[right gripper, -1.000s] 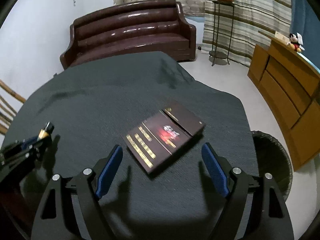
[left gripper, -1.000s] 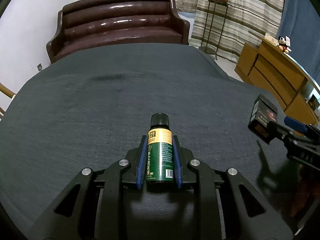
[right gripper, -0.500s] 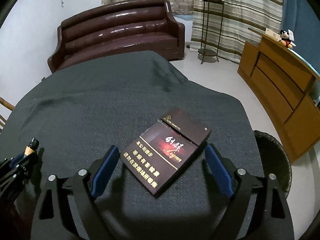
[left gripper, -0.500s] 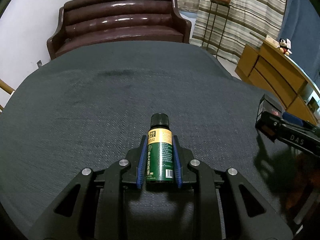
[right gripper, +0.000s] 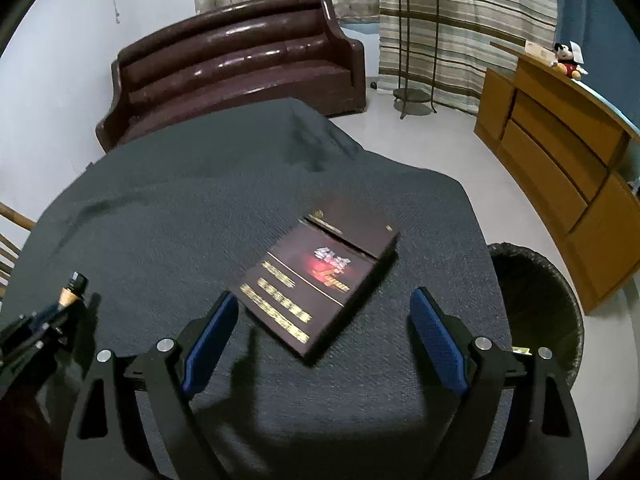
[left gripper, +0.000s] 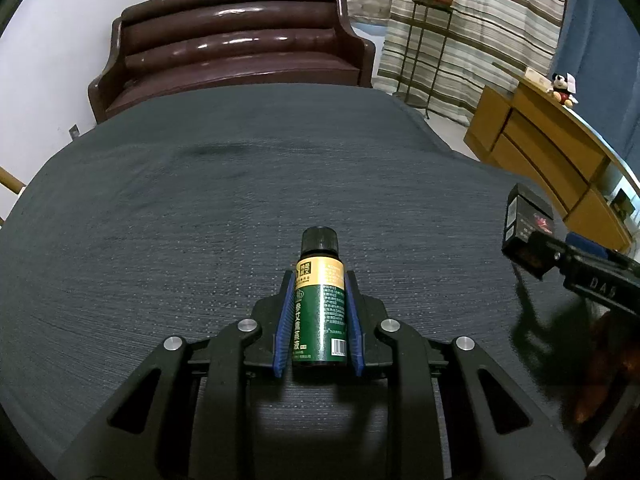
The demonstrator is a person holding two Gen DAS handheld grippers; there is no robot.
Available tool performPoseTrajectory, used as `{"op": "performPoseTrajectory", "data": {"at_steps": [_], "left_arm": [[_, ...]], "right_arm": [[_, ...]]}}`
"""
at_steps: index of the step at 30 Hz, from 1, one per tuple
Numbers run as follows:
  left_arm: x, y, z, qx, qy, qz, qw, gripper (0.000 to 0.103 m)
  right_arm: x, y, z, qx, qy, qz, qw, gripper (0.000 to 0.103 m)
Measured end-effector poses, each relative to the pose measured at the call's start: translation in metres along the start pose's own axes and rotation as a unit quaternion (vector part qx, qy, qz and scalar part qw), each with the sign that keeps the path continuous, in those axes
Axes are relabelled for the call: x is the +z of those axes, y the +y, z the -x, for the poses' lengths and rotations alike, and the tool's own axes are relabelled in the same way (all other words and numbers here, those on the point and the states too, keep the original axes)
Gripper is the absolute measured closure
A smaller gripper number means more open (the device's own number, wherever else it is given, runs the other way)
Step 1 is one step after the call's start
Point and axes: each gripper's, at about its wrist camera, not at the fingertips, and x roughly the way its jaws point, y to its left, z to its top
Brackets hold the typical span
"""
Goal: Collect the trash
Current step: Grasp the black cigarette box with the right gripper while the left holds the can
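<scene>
While left tongs (left gripper: 319,312) clamp bottle (left gripper: 320,312), right tongs (right gripper: 326,330) wide.

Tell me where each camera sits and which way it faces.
Left wrist: behind the left claw, tilted down along it at the green bottle it grips; right claw at the edge.
Right wrist: behind the open right claw, above the dark box.
Shared: sofa, grey cloth, box, bottle.

My left gripper (left gripper: 319,320), black with blue pads, holds a dark green bottle (left gripper: 319,312) with a gold band and black cap. Between my right gripper's (right gripper: 324,334) blue pads lies a dark maroon box (right gripper: 316,276) with gold lettering and a red glow, on charcoal-grey cloth (right gripper: 200,208). Behind are a glossy brown sofa (right gripper: 236,64) and beige-and-green striped curtains (right gripper: 460,28).
</scene>
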Motion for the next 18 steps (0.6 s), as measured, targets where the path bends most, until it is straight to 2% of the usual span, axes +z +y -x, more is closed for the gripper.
{"op": "performPoseTrajectory", "data": {"at_steps": [5, 11, 15, 16, 17, 18], "left_arm": [[-0.002, 0.001, 0.001, -0.001, -0.002, 0.001, 1.0000, 0.080], [-0.003, 0.001, 0.001, -0.004, 0.002, 0.000, 1.0000, 0.080], [-0.004, -0.003, 0.000, -0.011, 0.006, -0.007, 0.9999, 0.080], [-0.003, -0.005, 0.000, -0.012, 0.006, -0.007, 0.9999, 0.080], [-0.003, -0.006, 0.000, -0.013, 0.007, -0.008, 0.9999, 0.080], [-0.002, -0.006, -0.001, -0.014, 0.007, -0.008, 0.9998, 0.080]], "right_arm": [[0.007, 0.006, -0.009, -0.011, -0.005, -0.006, 1.000, 0.018], [0.008, 0.008, -0.022, -0.027, 0.011, -0.005, 1.000, 0.018], [0.004, 0.003, -0.023, -0.015, 0.020, -0.011, 1.000, 0.018], [0.003, 0.001, -0.021, -0.012, 0.020, -0.010, 1.000, 0.022], [0.003, 0.001, -0.020, -0.009, 0.021, -0.005, 1.000, 0.032], [0.001, 0.000, -0.019, -0.005, 0.024, -0.001, 1.000, 0.033]]}}
